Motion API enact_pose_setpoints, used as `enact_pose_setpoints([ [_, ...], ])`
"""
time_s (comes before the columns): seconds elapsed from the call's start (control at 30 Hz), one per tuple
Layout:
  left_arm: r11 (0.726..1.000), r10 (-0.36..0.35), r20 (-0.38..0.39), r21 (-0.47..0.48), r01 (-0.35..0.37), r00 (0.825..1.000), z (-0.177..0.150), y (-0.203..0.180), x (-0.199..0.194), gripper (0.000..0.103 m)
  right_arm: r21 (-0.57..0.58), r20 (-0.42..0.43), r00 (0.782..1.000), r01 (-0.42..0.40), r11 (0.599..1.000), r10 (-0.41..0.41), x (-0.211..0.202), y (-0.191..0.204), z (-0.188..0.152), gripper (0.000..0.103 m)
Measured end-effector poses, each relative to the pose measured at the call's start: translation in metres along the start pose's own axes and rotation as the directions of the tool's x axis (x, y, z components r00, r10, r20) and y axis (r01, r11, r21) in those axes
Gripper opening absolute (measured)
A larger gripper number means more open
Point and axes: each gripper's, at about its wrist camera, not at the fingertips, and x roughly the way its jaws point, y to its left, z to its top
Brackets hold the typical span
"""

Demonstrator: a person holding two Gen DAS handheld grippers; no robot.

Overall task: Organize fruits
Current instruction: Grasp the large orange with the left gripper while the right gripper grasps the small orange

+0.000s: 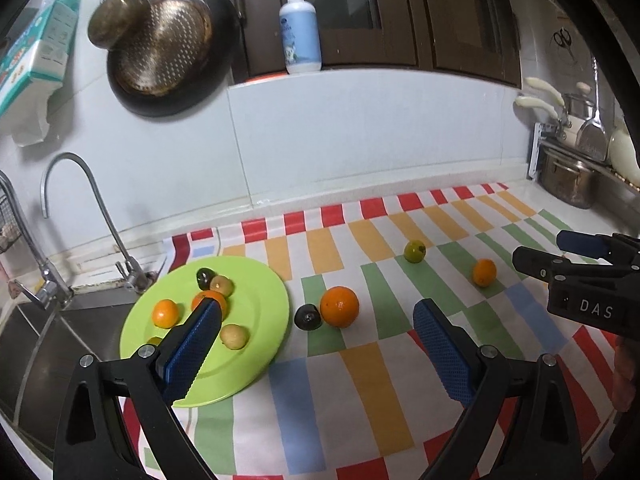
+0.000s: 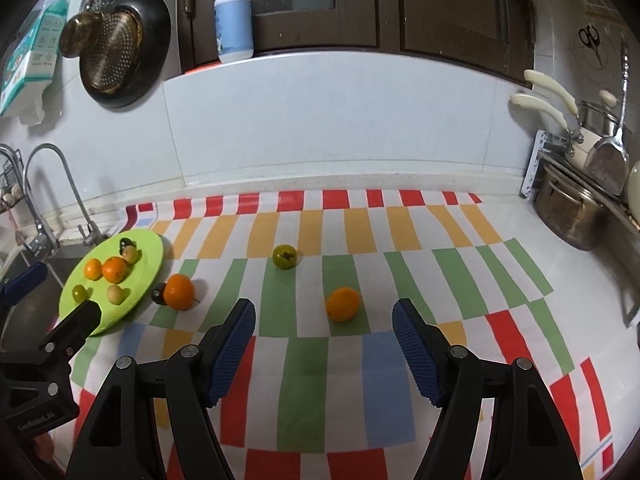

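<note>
- Fruits are the job: six small round ones lie on the flat lime-green plastic plate (image 2: pixel 149 270) at the desk's left end, by the sink; four lie loose on the striped cloth.
- Loose ones: a large orange (image 1: pixel 339 306) touching a dark round fruit (image 1: pixel 307 317) just beside the plate, a small orange citrus (image 2: pixel 342 304), and a green round fruit (image 2: pixel 284 256) further back.
- All look light, firm, smooth-skinned and apt to roll; I judge a grip across the widest middle safest, with gentle pressure.
- Left gripper (image 1: pixel 316 344) and right gripper (image 2: pixel 324 350) both hold their fingers wide apart, empty.
- One plate fruit sits partly behind the left fingers; the dark fruits' kind is unclear.
</note>
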Motion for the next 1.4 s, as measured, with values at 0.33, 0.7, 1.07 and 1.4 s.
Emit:
enact_pose_setpoints([
  [0.33,0.999,-0.028,-0.078,0.018,0.029,0.997,-0.003,-0.004,0.04,0.088,0.015,-0.093,0.996,-0.006,1.0,0.007,0.044,-0.003,-0.005,0.072],
  [0.7,0.996,-0.057,-0.128,0.065,0.066,0.99,-0.004,-0.016,0.075,0.072,0.029,-0.141,0.99,0.015,0.999,-0.011,0.077,-0.01,-0.007,0.071],
  [1.07,0.994,-0.069,-0.198,0.074,0.085,0.978,-0.005,-0.02,0.103,0.052,0.032,-0.167,0.986,0.008,0.999,-0.002,0.099,-0.011,-0.006,0.06],
  [1.4,0.993,-0.066,-0.231,0.077,0.086,0.971,-0.003,-0.021,0.117,0.045,0.043,-0.175,0.984,-0.005,0.999,0.013,0.111,-0.011,-0.004,0.049],
])
